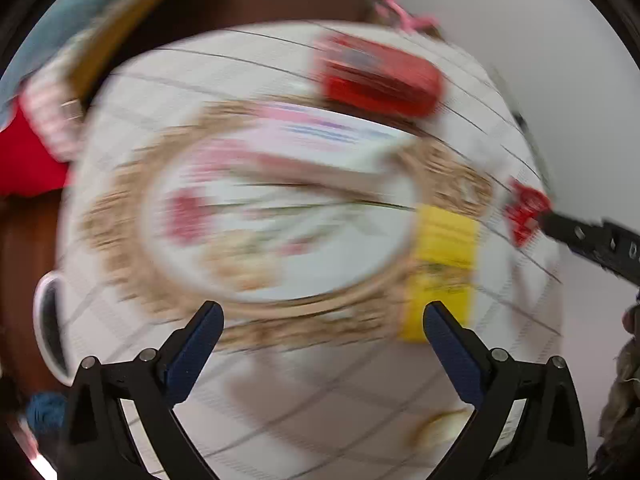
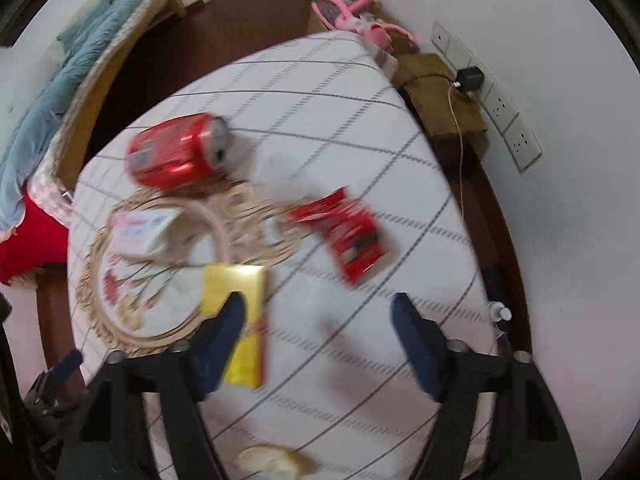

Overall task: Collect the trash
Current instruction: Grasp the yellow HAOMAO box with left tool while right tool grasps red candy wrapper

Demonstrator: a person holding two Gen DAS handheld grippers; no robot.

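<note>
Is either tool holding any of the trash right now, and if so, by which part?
Nothing is held. The left tool and the right tool both stand open above the table, with no item between their fingers.

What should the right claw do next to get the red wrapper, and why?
Probably lower the right gripper toward the red wrapper and shift slightly forward. Its jaws stand open with nothing between them, and the wrapper lies flat on the checked tablecloth just beyond the fingertips, apart from the yellow box.
</note>
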